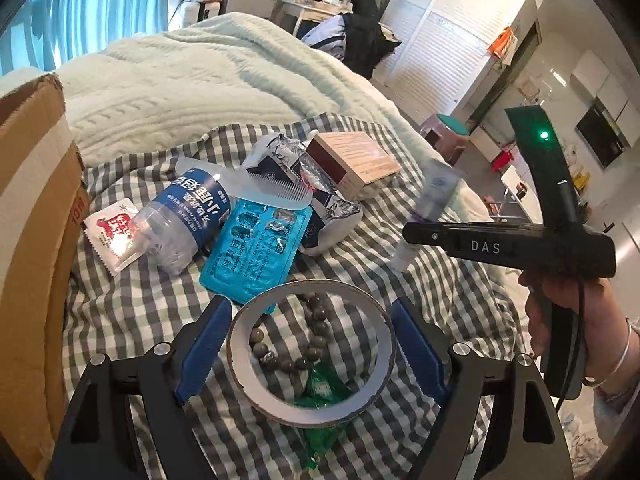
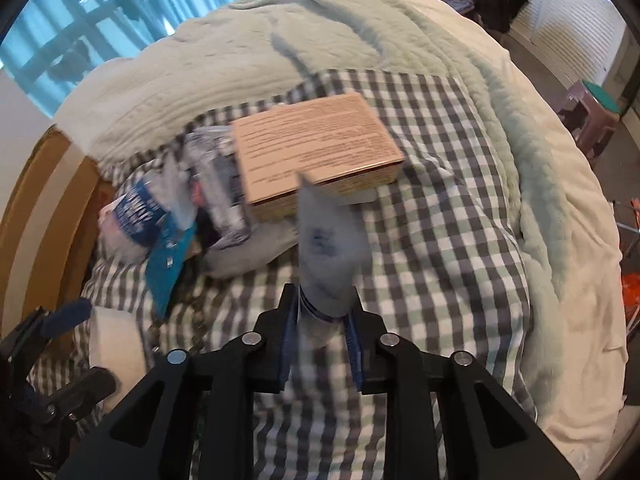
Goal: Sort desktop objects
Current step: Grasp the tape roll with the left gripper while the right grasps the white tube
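Note:
My left gripper [image 1: 312, 308] is shut on a tape roll [image 1: 240, 344], whose ring sits between the blue pads above the checked cloth [image 1: 140, 300]. A bead bracelet [image 1: 316, 328] and a green wrapper [image 1: 324, 392] show through the ring. My right gripper [image 2: 322, 296] is shut on a grey-blue tube [image 2: 328, 240] that stands up from its pads, off the cloth. From the left wrist the same tube [image 1: 434, 188] rises from the black right gripper [image 1: 412, 236]. A crushed water bottle [image 1: 188, 216], a blue blister pack [image 1: 256, 248], a clear comb [image 1: 276, 192], a red sachet [image 1: 112, 232], a foil packet [image 1: 320, 200] and a beige box [image 1: 356, 156] lie in a heap.
A cardboard box [image 1: 32, 200] stands at the left edge of the cloth. A pale green blanket [image 1: 180, 80] lies behind the heap. A person's hand [image 1: 560, 312] holds the right gripper's handle. Bare checked cloth [image 2: 440, 220] lies to the right of the beige box [image 2: 316, 148].

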### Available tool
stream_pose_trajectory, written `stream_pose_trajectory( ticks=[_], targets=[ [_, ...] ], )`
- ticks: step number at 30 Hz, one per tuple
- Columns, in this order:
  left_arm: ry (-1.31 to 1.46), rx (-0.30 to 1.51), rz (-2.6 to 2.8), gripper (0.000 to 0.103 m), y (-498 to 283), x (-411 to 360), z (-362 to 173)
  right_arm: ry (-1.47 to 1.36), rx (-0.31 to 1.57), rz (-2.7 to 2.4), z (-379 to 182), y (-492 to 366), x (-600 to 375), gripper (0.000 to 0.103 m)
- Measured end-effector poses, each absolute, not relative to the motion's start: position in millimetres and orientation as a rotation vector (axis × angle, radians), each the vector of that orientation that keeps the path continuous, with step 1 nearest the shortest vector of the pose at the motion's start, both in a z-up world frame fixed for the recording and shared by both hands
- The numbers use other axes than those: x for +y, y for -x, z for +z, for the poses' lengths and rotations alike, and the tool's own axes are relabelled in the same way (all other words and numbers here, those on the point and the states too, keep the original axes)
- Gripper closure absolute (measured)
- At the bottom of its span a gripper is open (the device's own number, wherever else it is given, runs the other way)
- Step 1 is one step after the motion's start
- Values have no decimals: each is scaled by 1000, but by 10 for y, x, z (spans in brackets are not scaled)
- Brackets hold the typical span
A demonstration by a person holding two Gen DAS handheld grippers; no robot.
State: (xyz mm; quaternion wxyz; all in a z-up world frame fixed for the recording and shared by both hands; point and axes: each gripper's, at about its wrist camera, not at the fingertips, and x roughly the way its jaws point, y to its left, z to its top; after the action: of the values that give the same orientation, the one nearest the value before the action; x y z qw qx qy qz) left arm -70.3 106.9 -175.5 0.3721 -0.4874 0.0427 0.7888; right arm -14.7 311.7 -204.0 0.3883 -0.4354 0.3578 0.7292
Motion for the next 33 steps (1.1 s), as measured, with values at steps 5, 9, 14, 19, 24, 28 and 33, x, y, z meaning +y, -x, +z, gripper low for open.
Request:
stream_pose_trajectory(
  ticks=[5,9,14,19,24,28,33],
  targets=[
    [1255,97,2031,20,667,983,-1717,1116,889,1894,-1964,206,2993,83],
    [1246,100,2042,20,665,942,-1688,1140,866,1904,-1962,305,2937,83],
    [1269,85,2039,23,713,924,-1758,1124,872,1887,-2017,312,3016,83],
    [1302,105,2022,23,759,928,-1915,1140,829,1878,-2122,374,3130,55],
    [1358,82,1954,20,775,970,-2136,1178,842,1871,-2291,449,3261,55],
    [1370,71,1887,11,736,1069,-2240,1206,836,1866,-2390,499,3327,55],
    [1341,158,1930,7,694,1224,-2321,1247,820,1869,-2477,537,3347,79]
  ],
)
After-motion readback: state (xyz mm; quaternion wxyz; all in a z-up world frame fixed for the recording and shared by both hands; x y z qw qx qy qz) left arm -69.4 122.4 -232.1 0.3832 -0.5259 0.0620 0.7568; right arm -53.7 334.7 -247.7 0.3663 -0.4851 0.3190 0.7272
